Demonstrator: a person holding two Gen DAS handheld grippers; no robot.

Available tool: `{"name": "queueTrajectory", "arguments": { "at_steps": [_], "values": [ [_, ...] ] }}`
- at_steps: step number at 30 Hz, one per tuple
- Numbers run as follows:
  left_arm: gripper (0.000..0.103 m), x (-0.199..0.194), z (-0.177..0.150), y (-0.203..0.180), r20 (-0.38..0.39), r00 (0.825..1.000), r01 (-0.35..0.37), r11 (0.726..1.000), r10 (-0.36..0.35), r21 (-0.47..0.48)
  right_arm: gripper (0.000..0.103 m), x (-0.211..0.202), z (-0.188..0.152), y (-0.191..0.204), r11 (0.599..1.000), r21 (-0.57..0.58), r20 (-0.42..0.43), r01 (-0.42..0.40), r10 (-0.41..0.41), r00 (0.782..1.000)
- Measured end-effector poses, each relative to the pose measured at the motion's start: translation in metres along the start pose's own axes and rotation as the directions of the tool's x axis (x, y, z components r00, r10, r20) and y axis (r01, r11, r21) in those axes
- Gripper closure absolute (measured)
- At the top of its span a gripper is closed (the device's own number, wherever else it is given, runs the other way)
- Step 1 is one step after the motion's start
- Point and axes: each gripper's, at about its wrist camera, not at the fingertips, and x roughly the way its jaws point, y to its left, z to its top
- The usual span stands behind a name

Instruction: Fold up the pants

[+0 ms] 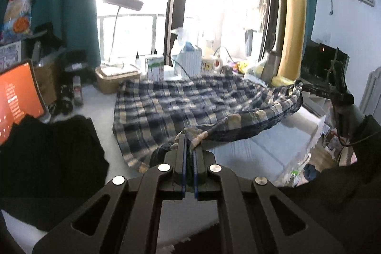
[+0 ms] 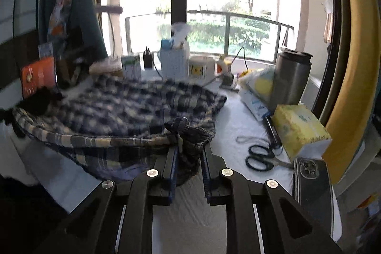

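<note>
Blue and cream plaid pants lie spread on the white table, their near edge lifted off the surface. My left gripper is shut on a corner of that edge. The edge hangs in a sagging band to my right gripper, seen at the right of the left wrist view. In the right wrist view my right gripper is shut on a thick bunch of the pants, with cloth filling the gap between its fingers. The band runs left to a dark shape at the frame's edge.
A black garment and an orange-screened tablet sit at the left. A basket, tissue box and mug line the back. Scissors, a phone, a yellow tissue pack and a steel flask crowd the right.
</note>
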Motion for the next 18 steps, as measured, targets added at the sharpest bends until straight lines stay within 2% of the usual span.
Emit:
{"name": "queueTrajectory", "arguments": {
  "at_steps": [4,10,15,18],
  "values": [
    [0.100,0.002,0.019,0.005,0.061,0.997,-0.042,0.999,0.041,0.027,0.085,-0.001,0.015,-0.006,1.000,0.027,0.046,-0.011,0.009,0.999],
    [0.101,0.013,0.049,0.020,0.123,0.991,-0.055,0.998,0.052,0.015,0.085,0.005,0.042,-0.008,0.999,0.045,0.116,-0.013,0.008,0.993],
    [0.101,0.033,0.065,0.032,0.146,0.987,-0.074,0.997,0.072,0.011,0.085,0.019,0.061,-0.017,0.996,0.085,0.151,-0.009,-0.004,0.988],
    [0.101,0.051,0.080,0.045,0.148,0.985,-0.083,0.996,0.085,-0.022,0.085,0.032,0.073,-0.020,0.996,0.091,0.151,0.004,-0.018,0.988]
  ]
}}
